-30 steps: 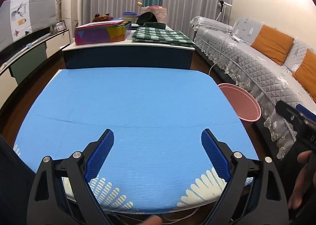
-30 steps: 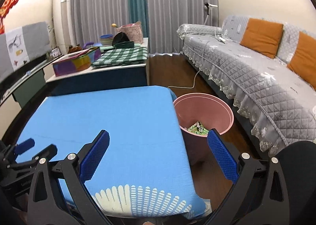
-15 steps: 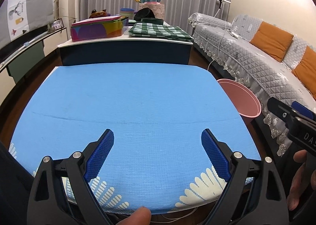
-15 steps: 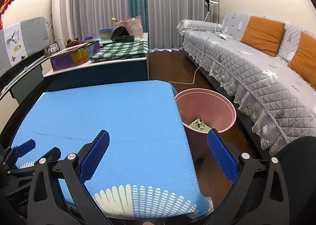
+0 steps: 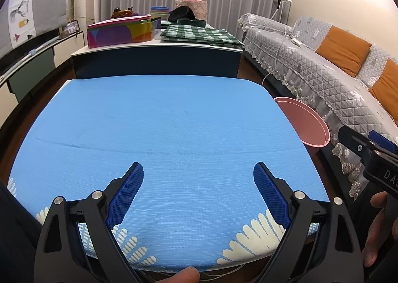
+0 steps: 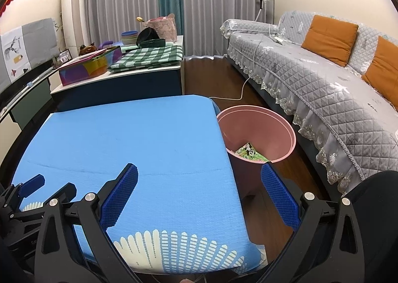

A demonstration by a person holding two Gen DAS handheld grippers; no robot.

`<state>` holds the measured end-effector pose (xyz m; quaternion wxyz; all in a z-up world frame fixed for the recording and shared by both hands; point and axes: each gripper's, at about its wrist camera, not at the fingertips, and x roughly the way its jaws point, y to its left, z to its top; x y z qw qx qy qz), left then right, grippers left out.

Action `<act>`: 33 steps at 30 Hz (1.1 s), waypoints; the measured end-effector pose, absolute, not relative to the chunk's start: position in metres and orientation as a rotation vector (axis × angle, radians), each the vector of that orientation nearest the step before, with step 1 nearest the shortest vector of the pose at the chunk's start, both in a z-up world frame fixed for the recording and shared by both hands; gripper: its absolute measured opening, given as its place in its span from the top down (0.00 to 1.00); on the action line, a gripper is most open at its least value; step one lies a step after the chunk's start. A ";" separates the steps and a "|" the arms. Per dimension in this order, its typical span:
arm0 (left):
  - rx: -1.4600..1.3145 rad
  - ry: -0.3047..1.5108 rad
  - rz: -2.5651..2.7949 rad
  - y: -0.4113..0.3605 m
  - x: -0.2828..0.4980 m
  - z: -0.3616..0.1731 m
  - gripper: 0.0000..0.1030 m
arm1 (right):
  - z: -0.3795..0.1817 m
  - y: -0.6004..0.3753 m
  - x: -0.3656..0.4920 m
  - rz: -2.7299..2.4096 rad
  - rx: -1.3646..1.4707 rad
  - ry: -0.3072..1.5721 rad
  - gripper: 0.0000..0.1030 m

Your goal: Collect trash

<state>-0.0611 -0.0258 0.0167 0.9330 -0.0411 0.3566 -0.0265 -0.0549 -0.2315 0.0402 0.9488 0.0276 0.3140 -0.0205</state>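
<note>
A pink bin (image 6: 258, 134) stands on the floor at the right side of the blue-covered table (image 6: 129, 139); a green and white wrapper (image 6: 250, 152) lies inside it. The bin also shows in the left wrist view (image 5: 304, 121). My left gripper (image 5: 199, 191) is open and empty above the near part of the blue table (image 5: 161, 129). My right gripper (image 6: 199, 193) is open and empty above the table's near right corner, short of the bin. No trash shows on the table top.
A low cabinet (image 5: 156, 59) behind the table carries a colourful box (image 5: 119, 32), a checked cloth (image 5: 201, 34) and bowls. A grey sofa (image 6: 323, 76) with orange cushions runs along the right. A white cable (image 6: 238, 94) lies on the wooden floor.
Both grippers have risen and drawn back slightly from the table; both stay open and empty. The wrapper in the bin shows more fully now.
</note>
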 end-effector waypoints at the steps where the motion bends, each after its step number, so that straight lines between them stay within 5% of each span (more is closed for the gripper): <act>1: -0.083 0.730 -0.054 -0.026 -0.061 0.017 0.15 | 0.040 -0.232 -0.055 -0.042 0.057 0.640 0.05; 33: -0.073 0.721 -0.055 -0.029 -0.062 0.018 0.15 | 0.038 -0.234 -0.054 -0.041 0.061 0.646 0.05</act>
